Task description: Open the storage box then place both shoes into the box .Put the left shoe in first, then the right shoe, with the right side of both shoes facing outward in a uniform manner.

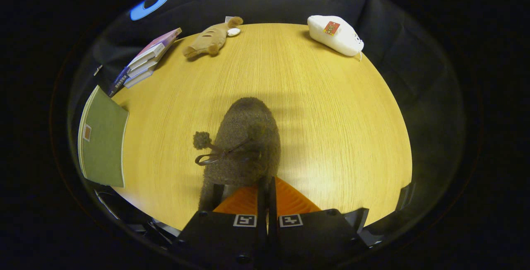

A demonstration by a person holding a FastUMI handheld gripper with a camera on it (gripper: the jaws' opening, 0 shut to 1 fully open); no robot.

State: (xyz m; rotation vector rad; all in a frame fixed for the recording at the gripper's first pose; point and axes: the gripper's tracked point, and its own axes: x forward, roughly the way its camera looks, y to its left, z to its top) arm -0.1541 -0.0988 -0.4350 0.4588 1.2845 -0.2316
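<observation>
Wooden table (pixel 323 108) bears a fuzzy shoe (pixel 244 141), its heel hidden behind the closed-together claw (pixel 267 187).

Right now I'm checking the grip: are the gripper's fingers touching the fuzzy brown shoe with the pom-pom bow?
Touching. In the gripper view the gripper is closed tight, fingers together, gripping the fuzzy brown shoe at its near edge.

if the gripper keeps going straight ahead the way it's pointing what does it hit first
The gripper, fingers closed together, would most likely meet the brown fuzzy shoe just ahead of its tips; they may already touch its near end, depth is unclear.
</observation>
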